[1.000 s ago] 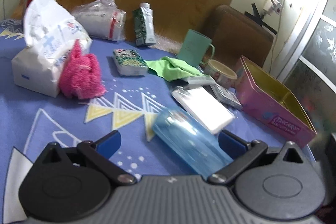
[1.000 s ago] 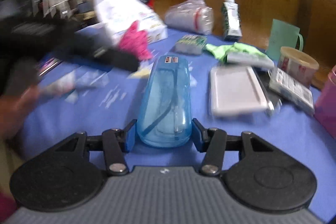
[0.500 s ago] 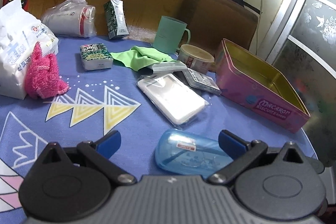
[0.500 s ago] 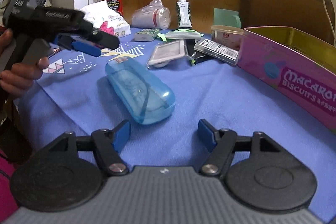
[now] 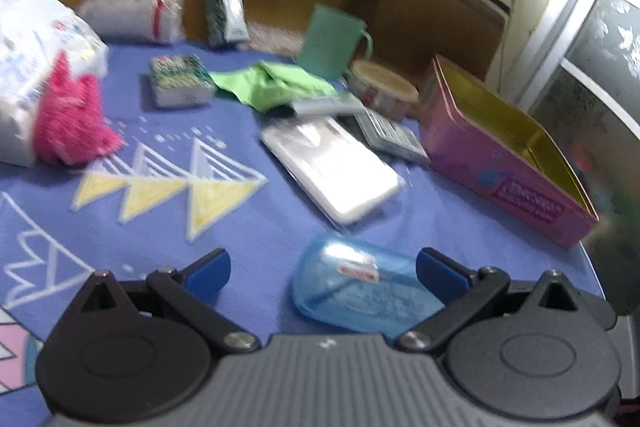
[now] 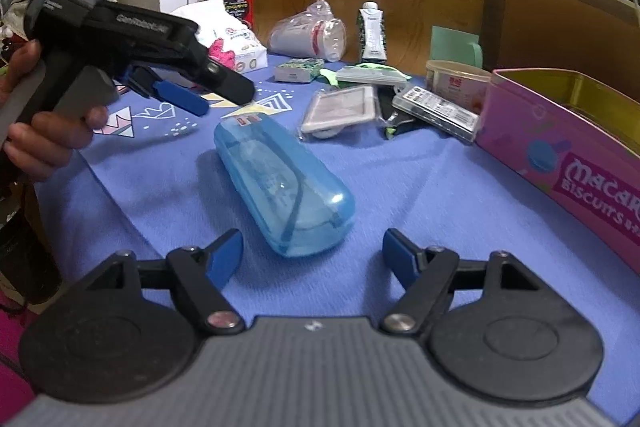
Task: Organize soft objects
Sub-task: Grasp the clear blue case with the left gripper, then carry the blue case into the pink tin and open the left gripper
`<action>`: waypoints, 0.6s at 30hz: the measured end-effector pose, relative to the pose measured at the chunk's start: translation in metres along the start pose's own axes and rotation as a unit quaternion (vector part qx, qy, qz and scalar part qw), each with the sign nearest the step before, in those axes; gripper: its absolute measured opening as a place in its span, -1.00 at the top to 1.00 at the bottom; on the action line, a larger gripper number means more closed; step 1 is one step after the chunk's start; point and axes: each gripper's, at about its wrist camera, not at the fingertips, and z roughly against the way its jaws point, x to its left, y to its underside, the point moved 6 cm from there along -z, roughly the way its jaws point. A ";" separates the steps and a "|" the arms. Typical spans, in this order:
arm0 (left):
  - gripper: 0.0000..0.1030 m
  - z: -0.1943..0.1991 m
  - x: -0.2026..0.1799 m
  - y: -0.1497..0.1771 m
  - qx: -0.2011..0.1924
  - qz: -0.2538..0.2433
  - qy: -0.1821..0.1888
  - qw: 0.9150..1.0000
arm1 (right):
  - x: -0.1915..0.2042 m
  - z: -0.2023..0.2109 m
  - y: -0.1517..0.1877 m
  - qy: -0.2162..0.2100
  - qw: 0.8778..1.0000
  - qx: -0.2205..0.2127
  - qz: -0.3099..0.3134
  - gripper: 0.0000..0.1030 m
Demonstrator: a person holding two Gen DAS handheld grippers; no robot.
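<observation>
Both your hand-held grippers, left point(image 5: 322, 265) and right point(image 6: 313, 253), gape empty near the blue case point(image 6: 280, 183). Soft pink cloth point(image 5: 70, 123) leans on the tissue pack point(image 5: 36, 39) across the bench point(image 5: 248, 227), awaiting sorting.

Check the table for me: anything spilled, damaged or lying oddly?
No spill or damage that I can see. The green cloth lies crumpled, partly under a flat clear case. The bagged cups lie on their side. The blue glasses case lies loose on the tablecloth, both grippers open and off it.
</observation>
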 end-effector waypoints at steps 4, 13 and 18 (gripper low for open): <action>-0.82 -0.009 -0.012 0.009 0.008 -0.016 0.033 0.999 | 0.007 -0.004 0.000 0.007 1.000 -0.010 0.017 -0.23; -0.77 -0.006 -0.071 -0.032 -0.033 -0.105 0.043 0.993 | -0.015 0.021 -0.012 0.058 0.996 -0.063 -0.001 -0.10; -0.78 -0.024 -0.141 -0.075 -0.073 -0.179 0.065 0.979 | -0.057 0.053 -0.030 0.130 0.986 -0.101 -0.003 -0.10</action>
